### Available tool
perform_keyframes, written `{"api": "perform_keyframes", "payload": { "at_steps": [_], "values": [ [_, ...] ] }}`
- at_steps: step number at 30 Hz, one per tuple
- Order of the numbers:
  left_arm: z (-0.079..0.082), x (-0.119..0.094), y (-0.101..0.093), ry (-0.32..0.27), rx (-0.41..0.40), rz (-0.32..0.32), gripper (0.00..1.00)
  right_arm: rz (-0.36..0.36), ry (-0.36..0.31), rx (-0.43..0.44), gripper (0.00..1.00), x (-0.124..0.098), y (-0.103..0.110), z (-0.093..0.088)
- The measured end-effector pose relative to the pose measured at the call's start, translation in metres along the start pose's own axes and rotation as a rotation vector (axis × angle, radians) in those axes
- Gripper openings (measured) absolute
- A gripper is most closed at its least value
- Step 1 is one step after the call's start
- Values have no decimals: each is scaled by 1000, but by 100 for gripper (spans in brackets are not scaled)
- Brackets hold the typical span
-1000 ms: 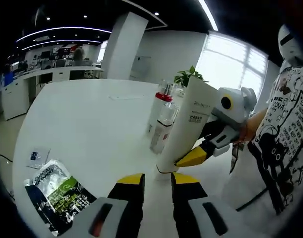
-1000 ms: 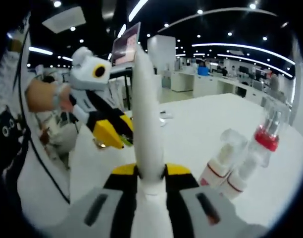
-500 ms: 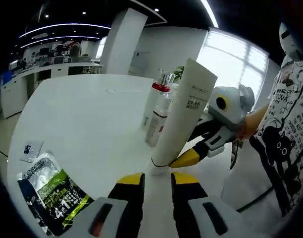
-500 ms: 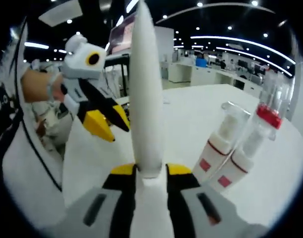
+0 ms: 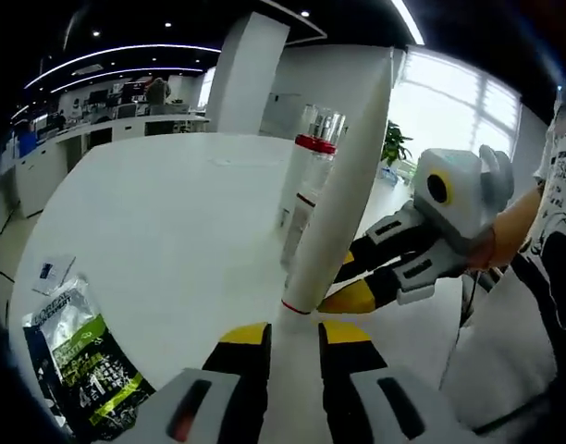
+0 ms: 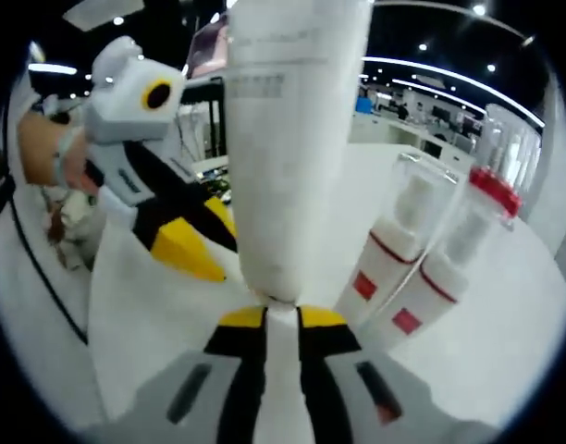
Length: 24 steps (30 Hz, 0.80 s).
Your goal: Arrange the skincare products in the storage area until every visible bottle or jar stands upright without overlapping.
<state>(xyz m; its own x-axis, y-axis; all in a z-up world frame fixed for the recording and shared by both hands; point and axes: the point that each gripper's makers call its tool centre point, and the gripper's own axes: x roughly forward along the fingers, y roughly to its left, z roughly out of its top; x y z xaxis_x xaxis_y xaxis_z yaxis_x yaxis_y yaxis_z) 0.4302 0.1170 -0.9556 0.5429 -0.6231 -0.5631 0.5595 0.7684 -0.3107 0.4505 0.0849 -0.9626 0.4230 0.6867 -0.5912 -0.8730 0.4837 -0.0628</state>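
— How many things are on the table?
— One white tube [image 5: 343, 176], standing at about twelve o'clock.
— And bottles?
— Two pump bottles [image 6: 422, 268] with clear caps, side by side at two o'clock of the tube.
— Anything else?
— One green packet [image 5: 79, 356] at eight o'clock, and one small sachet [image 5: 50, 271] just above it.

Both grippers meet low over the table.
Right gripper [image 6: 267, 319] has its yellow-tipped jaws pinched around a white tube's cap end; left gripper [image 5: 294, 335] stands just beside, jaws slightly parted, the cap between them.
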Motion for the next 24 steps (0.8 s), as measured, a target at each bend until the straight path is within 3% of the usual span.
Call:
{"api": "perform_keyframes", "payload": {
  "at_steps": [24],
  "values": [
    [-8, 18, 19, 18, -47, 133, 15, -6, 7, -44, 13, 13, 7, 1]
  ]
}}
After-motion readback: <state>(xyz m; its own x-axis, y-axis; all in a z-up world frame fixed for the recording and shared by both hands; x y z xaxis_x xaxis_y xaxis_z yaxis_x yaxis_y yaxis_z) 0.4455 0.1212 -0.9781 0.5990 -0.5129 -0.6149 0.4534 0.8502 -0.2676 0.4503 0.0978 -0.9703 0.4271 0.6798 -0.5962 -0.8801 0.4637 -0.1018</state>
